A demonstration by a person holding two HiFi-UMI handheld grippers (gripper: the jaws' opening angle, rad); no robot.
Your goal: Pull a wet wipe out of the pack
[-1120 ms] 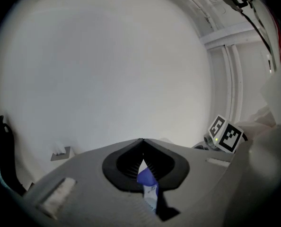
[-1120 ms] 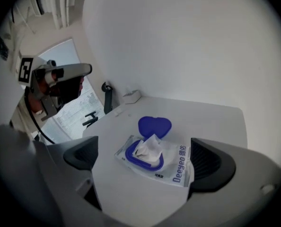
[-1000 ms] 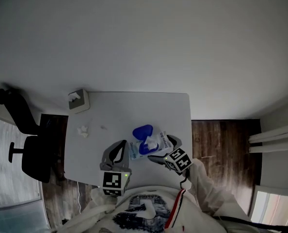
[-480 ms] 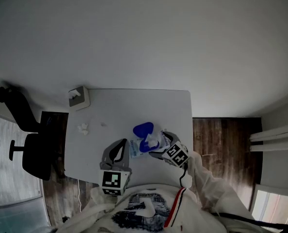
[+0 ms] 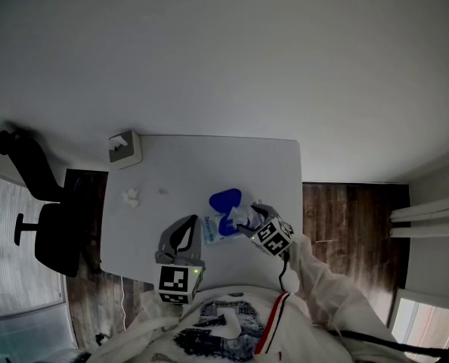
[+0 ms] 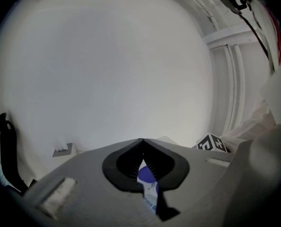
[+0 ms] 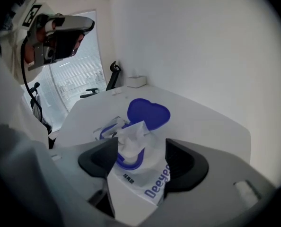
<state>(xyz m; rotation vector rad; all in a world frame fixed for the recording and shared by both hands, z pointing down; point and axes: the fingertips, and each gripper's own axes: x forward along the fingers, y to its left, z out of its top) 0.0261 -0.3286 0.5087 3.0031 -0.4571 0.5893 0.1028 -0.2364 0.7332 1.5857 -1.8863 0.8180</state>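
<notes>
A white wet-wipe pack [image 5: 218, 228] lies on the white table [image 5: 179, 172], its blue lid [image 5: 224, 200] flipped open. A white wipe [image 7: 131, 135] sticks up from the blue-rimmed opening. My left gripper [image 5: 187, 235] is shut on the pack's left edge; the left gripper view shows the pack [image 6: 148, 182] pinched between the closed jaws of that gripper [image 6: 141, 143]. My right gripper [image 5: 249, 219] points down over the pack [image 7: 145, 183]. In the right gripper view that gripper [image 7: 140, 148] has its jaws closing on either side of the wipe, which stands between them with a gap at the right pad.
A tissue box [image 5: 124, 150] stands at the table's far left corner, with a crumpled tissue [image 5: 131, 197] nearer. A black office chair [image 5: 39, 203] stands left of the table. Wooden floor [image 5: 345, 218] lies to the right. The table's near edge is close to my body.
My right gripper has come down and left onto the pack, and its jaws have narrowed around the wipe. The left gripper and pack have stayed put.
</notes>
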